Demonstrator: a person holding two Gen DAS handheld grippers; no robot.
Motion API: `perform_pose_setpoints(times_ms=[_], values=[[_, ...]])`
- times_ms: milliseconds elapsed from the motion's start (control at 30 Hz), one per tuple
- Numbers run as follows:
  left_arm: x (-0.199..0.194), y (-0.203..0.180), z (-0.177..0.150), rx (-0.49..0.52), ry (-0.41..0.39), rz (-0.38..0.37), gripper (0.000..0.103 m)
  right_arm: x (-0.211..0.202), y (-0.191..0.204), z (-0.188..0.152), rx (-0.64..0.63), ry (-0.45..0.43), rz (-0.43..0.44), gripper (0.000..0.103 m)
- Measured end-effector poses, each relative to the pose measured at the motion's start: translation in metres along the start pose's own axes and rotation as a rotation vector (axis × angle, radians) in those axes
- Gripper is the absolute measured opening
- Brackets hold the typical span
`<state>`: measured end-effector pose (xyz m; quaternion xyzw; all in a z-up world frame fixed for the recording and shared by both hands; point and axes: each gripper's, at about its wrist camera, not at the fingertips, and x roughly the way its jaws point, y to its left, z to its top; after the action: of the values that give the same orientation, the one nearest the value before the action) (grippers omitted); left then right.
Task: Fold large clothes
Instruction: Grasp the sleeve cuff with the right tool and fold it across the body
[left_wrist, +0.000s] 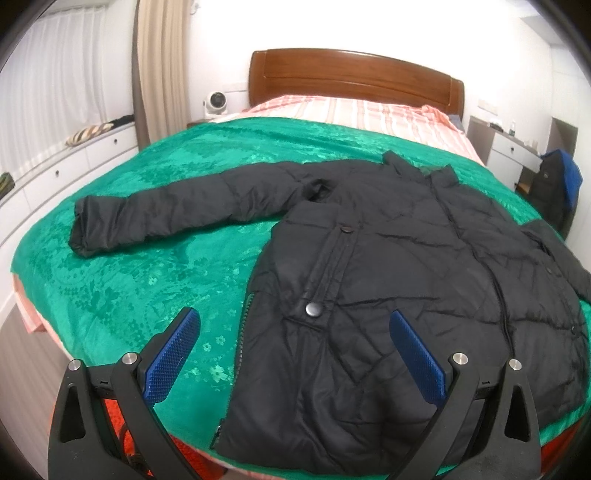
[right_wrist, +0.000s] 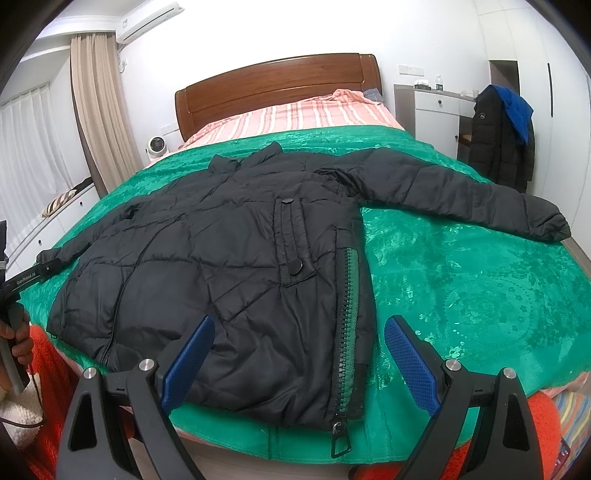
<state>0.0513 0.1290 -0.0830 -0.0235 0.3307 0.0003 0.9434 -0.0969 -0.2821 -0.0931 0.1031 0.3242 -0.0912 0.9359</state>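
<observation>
A black padded jacket (left_wrist: 388, 273) lies spread flat, front up, on a green bedspread (left_wrist: 147, 266). One sleeve (left_wrist: 177, 206) stretches out to the left. In the right wrist view the jacket (right_wrist: 221, 266) shows its other sleeve (right_wrist: 461, 192) stretched to the right and a side zipper (right_wrist: 347, 314). My left gripper (left_wrist: 295, 343) is open and empty, hovering over the jacket's lower left hem. My right gripper (right_wrist: 299, 347) is open and empty above the jacket's lower right hem, near the zipper. The left gripper's body (right_wrist: 22, 280) shows at the left edge of the right wrist view.
The bed has a wooden headboard (left_wrist: 354, 81) and a pink striped sheet (left_wrist: 369, 114). White drawers (left_wrist: 55, 173) run along the left wall. A nightstand (right_wrist: 439, 110) and a dark coat hung on a chair (right_wrist: 502, 140) stand at the right. A small fan (right_wrist: 157, 146) sits by the headboard.
</observation>
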Motion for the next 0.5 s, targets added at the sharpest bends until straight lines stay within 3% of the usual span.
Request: perform_pose_setpoints(times_ms=[100,167,367,500], values=[[0.000,0.000,0.001,0.001,0.001,0.006,0.102,-0.003,-0.012,0.006,0.049,-0.014,0.046,0.092],[0.000,0.001,0.002,-0.002,-0.002,0.008,0.102,-0.006,-0.041,0.017,0.123,-0.055,0.061,0.092],[0.002,0.007,0.001,-0.018,0.000,0.011,0.102,0.023,-0.167,0.049,0.355,-0.044,-0.121,0.092],[0.003,0.008,0.001,-0.022,0.003,0.020,0.102,0.052,-0.266,0.048,0.719,-0.073,-0.125,0.092]])
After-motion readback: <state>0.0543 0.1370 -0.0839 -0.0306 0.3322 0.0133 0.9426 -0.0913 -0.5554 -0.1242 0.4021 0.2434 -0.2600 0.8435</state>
